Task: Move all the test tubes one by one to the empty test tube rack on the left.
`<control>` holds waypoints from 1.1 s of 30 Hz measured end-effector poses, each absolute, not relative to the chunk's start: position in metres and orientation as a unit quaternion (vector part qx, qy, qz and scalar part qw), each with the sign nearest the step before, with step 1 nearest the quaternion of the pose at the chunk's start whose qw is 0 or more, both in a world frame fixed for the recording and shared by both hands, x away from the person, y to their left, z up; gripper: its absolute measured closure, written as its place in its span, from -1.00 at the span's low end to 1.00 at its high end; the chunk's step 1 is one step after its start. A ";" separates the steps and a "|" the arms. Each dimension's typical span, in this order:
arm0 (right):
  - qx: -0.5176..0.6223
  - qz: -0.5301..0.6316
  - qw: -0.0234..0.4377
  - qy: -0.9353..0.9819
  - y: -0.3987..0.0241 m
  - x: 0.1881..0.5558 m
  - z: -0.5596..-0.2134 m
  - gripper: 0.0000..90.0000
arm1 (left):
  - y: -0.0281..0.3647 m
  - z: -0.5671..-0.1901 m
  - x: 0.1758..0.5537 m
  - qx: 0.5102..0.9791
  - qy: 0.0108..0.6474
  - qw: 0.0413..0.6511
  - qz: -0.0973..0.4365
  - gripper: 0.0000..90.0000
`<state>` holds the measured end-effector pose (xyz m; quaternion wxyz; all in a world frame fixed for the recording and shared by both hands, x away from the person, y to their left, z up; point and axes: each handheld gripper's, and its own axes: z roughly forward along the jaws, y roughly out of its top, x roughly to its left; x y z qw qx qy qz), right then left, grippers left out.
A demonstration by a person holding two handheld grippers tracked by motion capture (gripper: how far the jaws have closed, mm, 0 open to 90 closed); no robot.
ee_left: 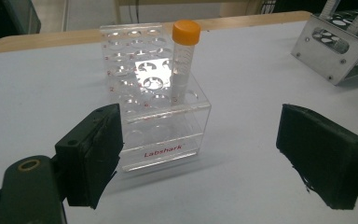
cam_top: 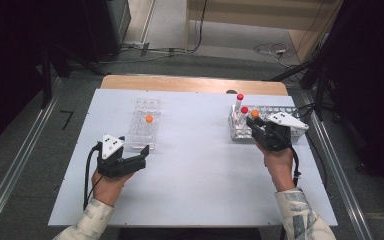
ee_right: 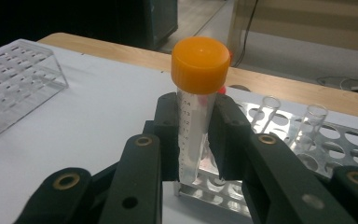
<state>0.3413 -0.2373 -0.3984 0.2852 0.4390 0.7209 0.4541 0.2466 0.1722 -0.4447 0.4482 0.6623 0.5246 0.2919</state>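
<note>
1. High view: the right gripper (cam_top: 256,126) sits at the near left corner of the metal rack (cam_top: 294,134), clamped on an orange-capped tube (cam_top: 255,114). Two red-capped tubes (cam_top: 239,97) stand in the rack just behind it. The left gripper (cam_top: 141,157) rests low by the near end of the clear rack (cam_top: 145,125), jaws spread and holding nothing, probably waiting to steady that rack. A second orange-capped tube (cam_top: 149,119) already stands there, so the work looks like moving tubes across the table (cam_top: 200,175). The hand covers part of the metal rack.

2. Left gripper view: the two pads stand wide apart on either side of the clear rack (ee_left: 168,121), touching nothing. The seated tube (ee_left: 182,60) stands upright in a near-row hole. The metal rack (ee_left: 328,51) is cut off at the top right.

3. Right gripper view: the jaws pinch the held tube (ee_right: 196,116) below its cap, keeping it upright above the rack (ee_right: 335,144). Whether its tip has cleared the hole cannot be made out, since the jaws hide it.
</note>
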 end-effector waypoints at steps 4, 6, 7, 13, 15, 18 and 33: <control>0.432 0.456 0.280 0.726 -0.232 0.339 -0.399 0.60 | 0.172 -0.444 0.246 0.662 0.525 0.449 0.291 -0.67; 0.427 0.456 0.278 0.729 -0.229 0.338 -0.399 0.60 | 0.172 -0.444 0.246 0.662 0.524 0.449 0.292 -0.67; 0.427 0.456 0.277 0.730 -0.228 0.338 -0.400 0.60 | 0.172 -0.444 0.246 0.663 0.524 0.449 0.292 -0.67; 0.418 0.457 0.268 0.738 -0.220 0.336 -0.403 0.60 | 0.171 -0.444 0.246 0.663 0.523 0.449 0.291 -0.67; 0.415 0.457 0.265 0.741 -0.217 0.335 -0.404 0.60 | 0.170 -0.444 0.246 0.663 0.523 0.449 0.291 -0.67; 0.411 0.456 0.260 0.745 -0.213 0.334 -0.405 0.60 | 0.169 -0.444 0.246 0.664 0.521 0.450 0.291 -0.67; 0.387 0.453 0.238 0.767 -0.189 0.328 -0.416 0.60 | 0.167 -0.443 0.245 0.666 0.518 0.453 0.288 -0.67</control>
